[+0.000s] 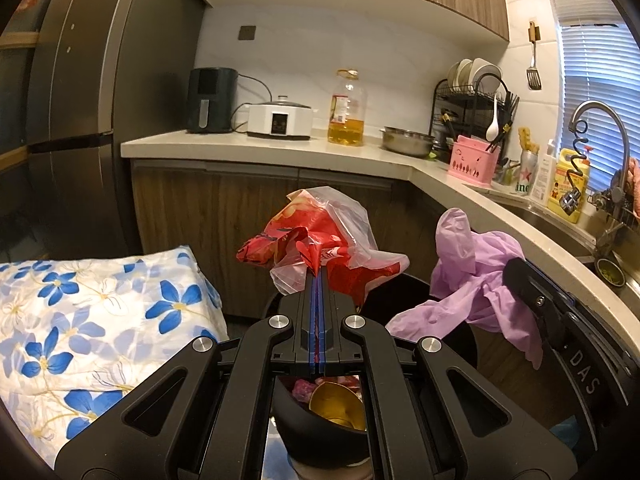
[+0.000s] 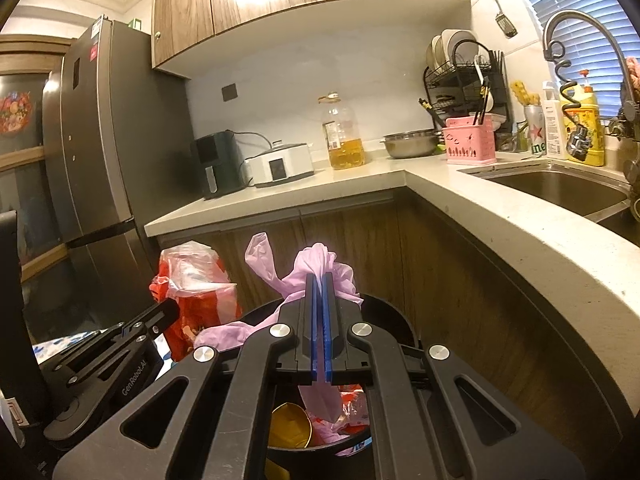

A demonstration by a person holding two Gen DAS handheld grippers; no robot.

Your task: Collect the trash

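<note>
Left wrist view: the left gripper (image 1: 318, 276) has its jaws pressed fully together on a crumpled red and clear plastic bag (image 1: 320, 248), which stands up from the fingertips and hangs out to either side. Just to its right, the right gripper (image 1: 520, 276) carries a bunched purple glove (image 1: 468, 276). Below both, seen through the frame of the claw, sits the black bin (image 1: 316, 420), already holding a gold cup-like piece and some pink and red scraps.

In the right wrist view the right gripper (image 2: 320, 280) is likewise clamped, with the purple glove (image 2: 316, 264) pinched between its blue pads and a tail of it trailing down toward the bin (image 2: 384, 312). The left gripper (image 2: 168, 308) and its plastic bag (image 2: 192, 280) show at the left, beside the bin's rim. Whether the bag is truly over the opening or just outside the rim is hard to judge from this angle.

The step in hand looks like carrying both pieces of rubbish to the bin, with the drop not yet made. The next move calls for bringing each claw squarely over the open mouth, low enough that the light, floppy pieces fall inside, and then spreading the jaws. Thin plastic and a glove may cling to the pads or drape over the rim, so a small shake could be needed.
</note>
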